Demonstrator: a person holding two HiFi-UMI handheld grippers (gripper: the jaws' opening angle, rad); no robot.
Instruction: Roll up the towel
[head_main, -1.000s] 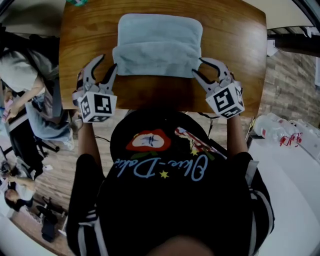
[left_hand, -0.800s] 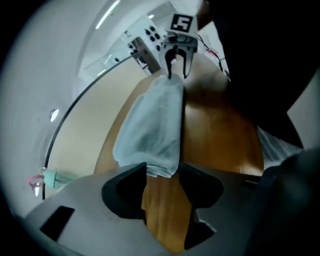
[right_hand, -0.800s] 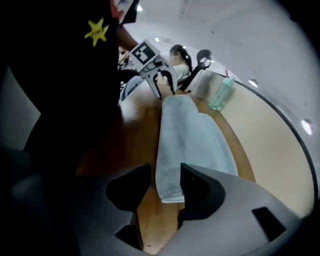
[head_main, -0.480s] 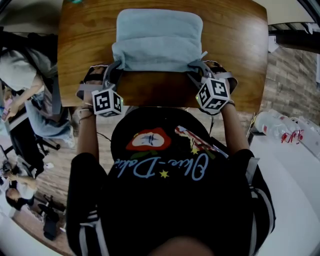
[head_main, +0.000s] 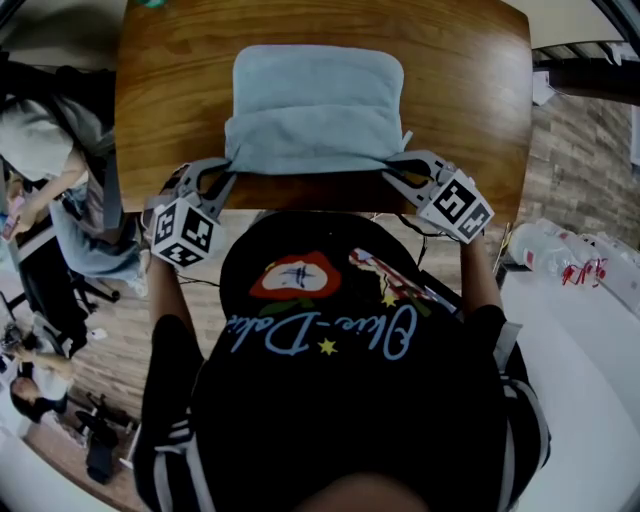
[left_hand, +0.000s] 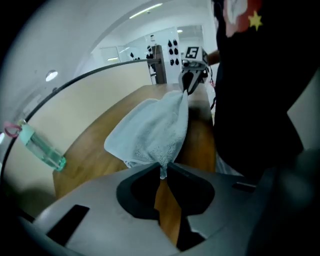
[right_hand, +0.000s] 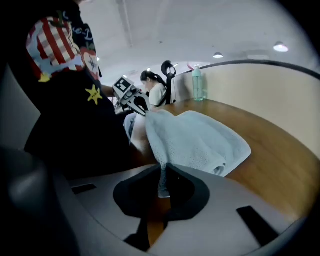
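Observation:
A light blue towel (head_main: 315, 100) lies folded on the wooden table (head_main: 470, 90), its near edge towards me. My left gripper (head_main: 228, 166) is at the towel's near left corner and my right gripper (head_main: 390, 165) at the near right corner. In the left gripper view the jaws (left_hand: 162, 169) are closing, and a thin corner of the towel (left_hand: 150, 130) is pinched between them. In the right gripper view the jaws (right_hand: 162, 172) are closing too, pinched on the other corner of the towel (right_hand: 200, 137). The cloth rises a little at both corners.
A clear bottle (left_hand: 42, 152) stands at the table's far edge (right_hand: 197, 85). A seated person (head_main: 45, 150) is left of the table. A white surface with plastic bottles (head_main: 560, 262) is at the right. The table's near edge runs just under both grippers.
Both grippers came in from beside the towel to its near corners, tipped downward, and went from wide open to pinched on the cloth.

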